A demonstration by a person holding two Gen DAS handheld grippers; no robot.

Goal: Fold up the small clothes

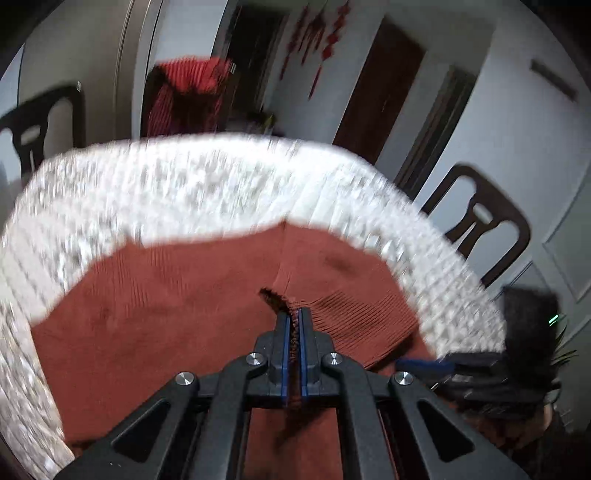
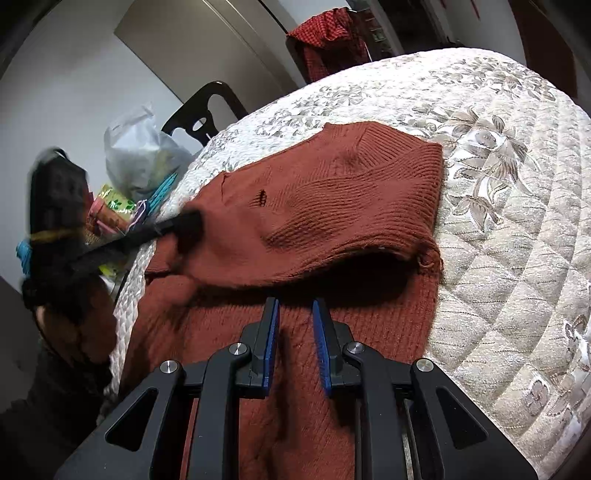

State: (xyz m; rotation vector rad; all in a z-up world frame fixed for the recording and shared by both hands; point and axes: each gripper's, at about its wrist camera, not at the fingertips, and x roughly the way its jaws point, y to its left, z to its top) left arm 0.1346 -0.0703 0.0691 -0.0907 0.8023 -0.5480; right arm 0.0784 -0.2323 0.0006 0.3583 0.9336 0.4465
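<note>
A rust-red knit sweater [image 1: 177, 295] lies on a white quilted cover [image 1: 184, 184]. My left gripper [image 1: 294, 321] is shut on a bunched edge of the knit, which shows between its blue pads. In the right wrist view the sweater [image 2: 332, 192] has its upper part folded over and lifted, leaving a dark gap beneath. A small hole [image 2: 260, 197] shows in the knit. My right gripper [image 2: 295, 306] hovers over the lower layer, open, with nothing between its jaws. The left gripper [image 2: 188, 225] appears there as a blurred dark shape at the sweater's left edge.
The floral quilted cover [image 2: 498, 221] extends right of the sweater. Dark chairs [image 1: 480, 225] [image 2: 207, 110] stand around it, one draped with a red checked garment [image 2: 328, 33]. A plastic bag [image 2: 144, 155] and colourful items sit at the left edge, near a person's hand [image 2: 62, 321].
</note>
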